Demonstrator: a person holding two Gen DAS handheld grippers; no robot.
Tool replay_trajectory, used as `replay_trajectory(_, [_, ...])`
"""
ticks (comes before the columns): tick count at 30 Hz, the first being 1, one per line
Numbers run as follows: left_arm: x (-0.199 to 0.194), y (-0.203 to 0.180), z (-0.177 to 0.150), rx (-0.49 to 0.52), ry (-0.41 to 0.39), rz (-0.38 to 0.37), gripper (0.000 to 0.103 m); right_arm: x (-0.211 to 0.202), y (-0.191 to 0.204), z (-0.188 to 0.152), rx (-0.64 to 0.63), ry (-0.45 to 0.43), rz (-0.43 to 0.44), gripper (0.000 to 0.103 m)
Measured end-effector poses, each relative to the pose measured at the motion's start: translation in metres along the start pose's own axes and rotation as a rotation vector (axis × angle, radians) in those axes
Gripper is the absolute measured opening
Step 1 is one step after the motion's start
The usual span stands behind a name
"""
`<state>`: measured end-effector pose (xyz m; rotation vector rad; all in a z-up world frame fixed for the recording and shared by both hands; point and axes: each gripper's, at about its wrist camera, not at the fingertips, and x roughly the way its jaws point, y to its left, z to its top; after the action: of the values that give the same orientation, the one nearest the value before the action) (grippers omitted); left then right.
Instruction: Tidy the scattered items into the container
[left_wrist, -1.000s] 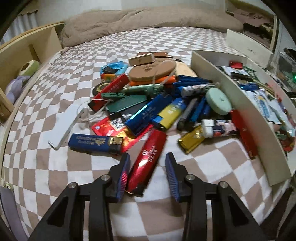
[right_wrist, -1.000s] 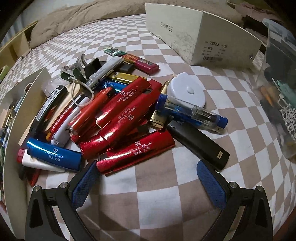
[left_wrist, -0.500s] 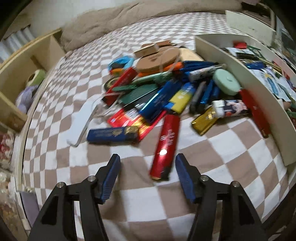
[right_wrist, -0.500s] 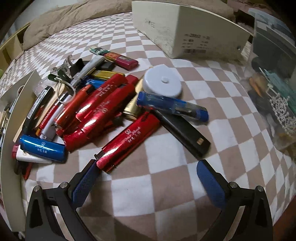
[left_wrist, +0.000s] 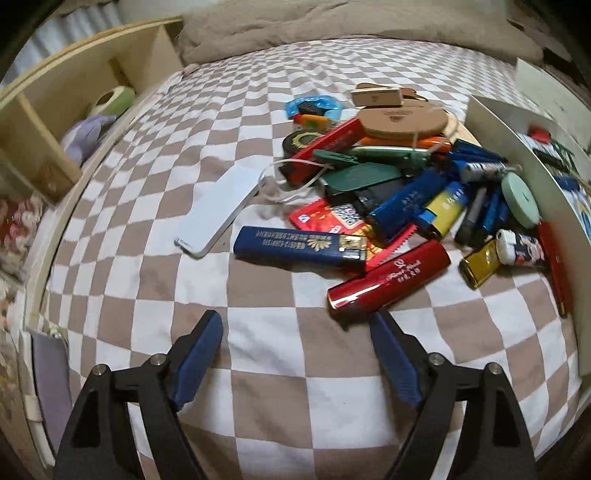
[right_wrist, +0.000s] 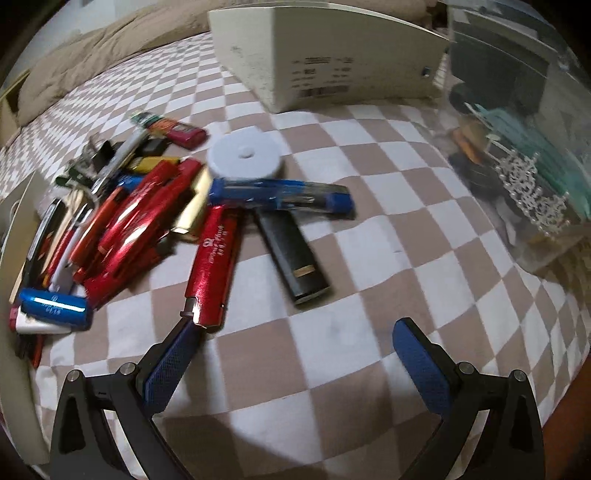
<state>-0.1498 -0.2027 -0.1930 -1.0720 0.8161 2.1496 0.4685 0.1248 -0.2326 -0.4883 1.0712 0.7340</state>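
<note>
Red lighter (left_wrist: 388, 278), perhaps "First Look"

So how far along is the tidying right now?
Barely started. Some items already lie inside the white box. Nothing is in hand: left gripper and right gripper are both open and empty. Left: the whole pile, including the red lighter, navy lighter and black lighter.

Ahead of the left gripper (left_wrist: 295, 350), bare checked bedspread (left_wrist: 155, 266) runs from nine to twelve o'clock. At one o'clock a red lighter (left_wrist: 388, 278) lies just beyond its right fingertip, backed by the heap and the white box wall (left_wrist: 546, 192). The right gripper (right_wrist: 295, 339) has open cloth from twelve to three; a red lighter (right_wrist: 214, 266) touches its left fingertip at eleven.
</note>
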Motion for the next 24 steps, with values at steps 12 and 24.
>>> replay_trajectory(12, [0.005,0.015,-0.005,-0.087,0.019,-0.007,0.097,0.002,-0.056,0.006,0.177,-0.003,-0.116,0.103])
replay_trajectory(24, [0.001,0.016,-0.004,-0.122,0.052,-0.071,0.103,-0.017,-0.059,0.010,0.193,-0.043,-0.010,0.103])
